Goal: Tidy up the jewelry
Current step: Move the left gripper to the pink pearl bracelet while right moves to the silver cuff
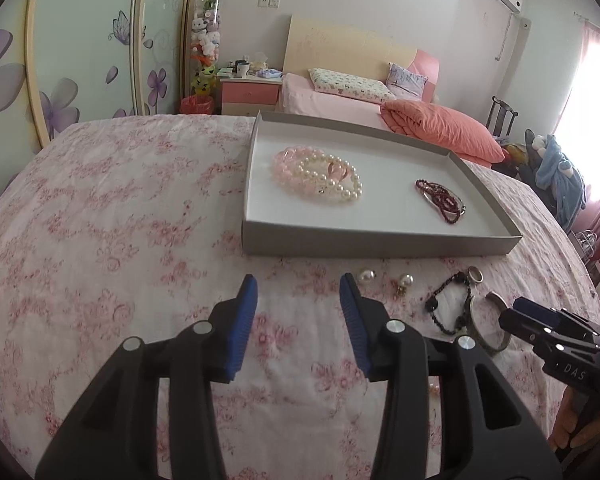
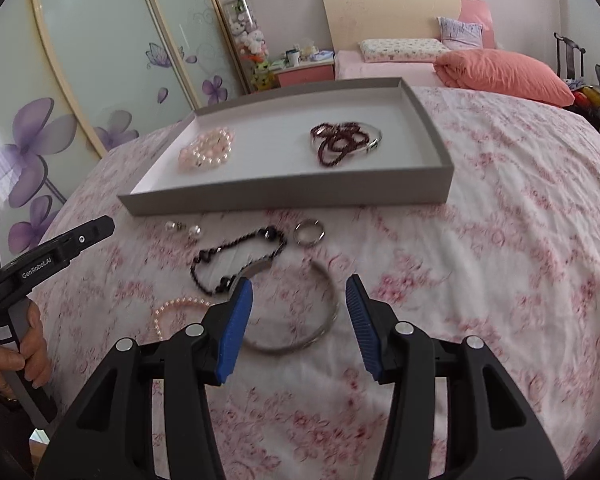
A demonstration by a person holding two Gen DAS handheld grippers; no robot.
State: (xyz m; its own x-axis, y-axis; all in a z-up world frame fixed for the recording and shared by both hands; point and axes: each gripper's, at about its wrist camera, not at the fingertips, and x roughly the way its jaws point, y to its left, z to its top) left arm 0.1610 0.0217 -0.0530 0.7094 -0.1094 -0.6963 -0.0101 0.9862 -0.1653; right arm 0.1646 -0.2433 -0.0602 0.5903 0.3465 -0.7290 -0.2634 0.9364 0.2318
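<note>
A grey tray [image 1: 380,242] [image 2: 284,200] on the floral cloth holds pink and pearl bracelets [image 1: 320,174] [image 2: 208,150], a dark red bead string [image 1: 440,200] [image 2: 338,144] and a silver bangle. In front of the tray lie two pearl earrings [image 1: 384,280] [image 2: 184,229], a black bead bracelet [image 1: 450,304] [image 2: 236,260], a silver ring [image 1: 475,274] [image 2: 309,233], a silver bangle [image 2: 300,312] [image 1: 484,326] and a pink pearl bracelet [image 2: 172,312]. My left gripper [image 1: 298,292] is open and empty, near the earrings. My right gripper [image 2: 300,292] is open and empty, straddling the silver bangle.
The table is round and covered with a pink floral cloth [image 1: 100,240]. Behind it stand a bed with an orange quilt [image 1: 440,128], a pink nightstand [image 1: 250,94] and wardrobe doors with purple flowers [image 2: 40,140]. The right gripper's body shows in the left wrist view [image 1: 552,336].
</note>
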